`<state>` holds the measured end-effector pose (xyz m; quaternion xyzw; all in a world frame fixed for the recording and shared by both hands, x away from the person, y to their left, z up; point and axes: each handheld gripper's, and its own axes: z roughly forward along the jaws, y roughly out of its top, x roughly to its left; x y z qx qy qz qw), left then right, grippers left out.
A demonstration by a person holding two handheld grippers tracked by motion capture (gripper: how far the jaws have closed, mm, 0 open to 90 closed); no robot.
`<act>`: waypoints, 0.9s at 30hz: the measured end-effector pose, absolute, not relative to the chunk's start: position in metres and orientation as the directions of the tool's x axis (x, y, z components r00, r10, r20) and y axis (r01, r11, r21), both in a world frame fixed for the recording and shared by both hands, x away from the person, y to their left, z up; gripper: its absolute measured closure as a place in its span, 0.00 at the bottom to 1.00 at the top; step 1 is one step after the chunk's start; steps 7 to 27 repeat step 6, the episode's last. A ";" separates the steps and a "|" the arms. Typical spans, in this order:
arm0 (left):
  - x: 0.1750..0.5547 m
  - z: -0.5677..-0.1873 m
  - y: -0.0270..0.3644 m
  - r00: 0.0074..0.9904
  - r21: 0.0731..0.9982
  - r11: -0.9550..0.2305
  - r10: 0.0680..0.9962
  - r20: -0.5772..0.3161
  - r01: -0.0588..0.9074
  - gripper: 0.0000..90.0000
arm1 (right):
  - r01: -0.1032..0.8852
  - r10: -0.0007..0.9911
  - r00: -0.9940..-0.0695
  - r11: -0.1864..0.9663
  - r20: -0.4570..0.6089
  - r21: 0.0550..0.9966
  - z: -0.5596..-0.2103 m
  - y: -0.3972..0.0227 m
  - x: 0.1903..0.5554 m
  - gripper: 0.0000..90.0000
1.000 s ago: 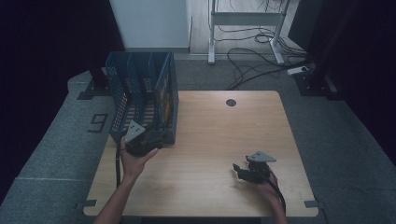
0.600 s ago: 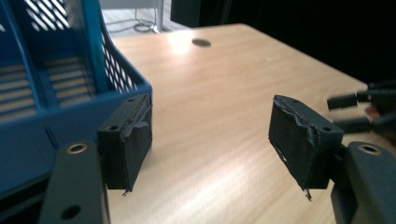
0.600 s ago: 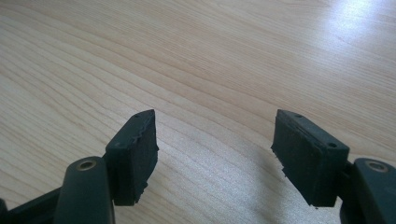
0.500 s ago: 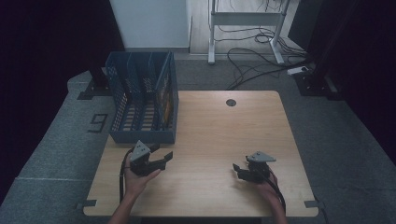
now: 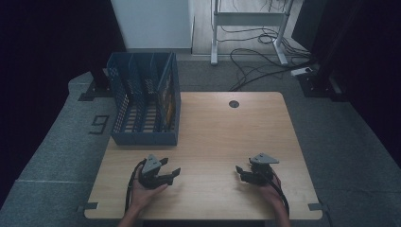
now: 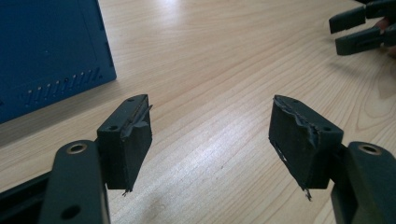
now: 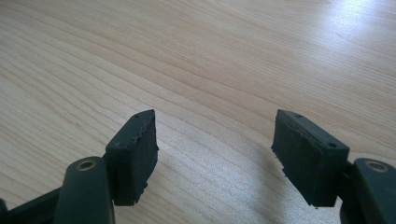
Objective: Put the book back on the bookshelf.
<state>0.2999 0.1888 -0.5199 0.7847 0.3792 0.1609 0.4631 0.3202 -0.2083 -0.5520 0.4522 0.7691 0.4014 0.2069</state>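
Note:
A blue slotted file rack [image 5: 144,104] stands at the table's far left corner, with an orange-yellow item [image 5: 166,101] upright in its rightmost slot. My left gripper [image 5: 171,169] rests low over the front left of the wooden table [image 5: 227,127], open and holding nothing. In the left gripper view its jaws [image 6: 210,130] stand wide apart over bare wood, with the rack's blue wall [image 6: 51,56] at upper left. My right gripper [image 5: 242,172] sits at the front right, open and empty. The right gripper's jaws [image 7: 215,144] frame bare wood.
A round cable hole [image 5: 233,104] lies at the table's far middle. Grey carpet surrounds the table, with a desk frame and cables [image 5: 255,42] beyond. The other gripper's jaws [image 6: 362,28] show at the upper right of the left gripper view.
My left gripper has drawn back from the file rack toward the front edge and now sits apart from it. The right gripper has stayed where it was.

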 end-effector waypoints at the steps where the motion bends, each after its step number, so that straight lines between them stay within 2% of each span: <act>1: 0.300 -0.519 0.188 0.658 0.850 -0.280 0.746 -0.099 0.445 0.33 | 0.530 0.862 -0.505 0.269 0.044 0.804 -0.552 -0.208 0.320 0.33; 27: 0.304 -0.518 0.185 0.661 0.853 -0.275 0.743 -0.105 0.444 0.33 | 0.526 0.861 -0.508 0.278 0.034 0.804 -0.552 -0.207 0.320 0.33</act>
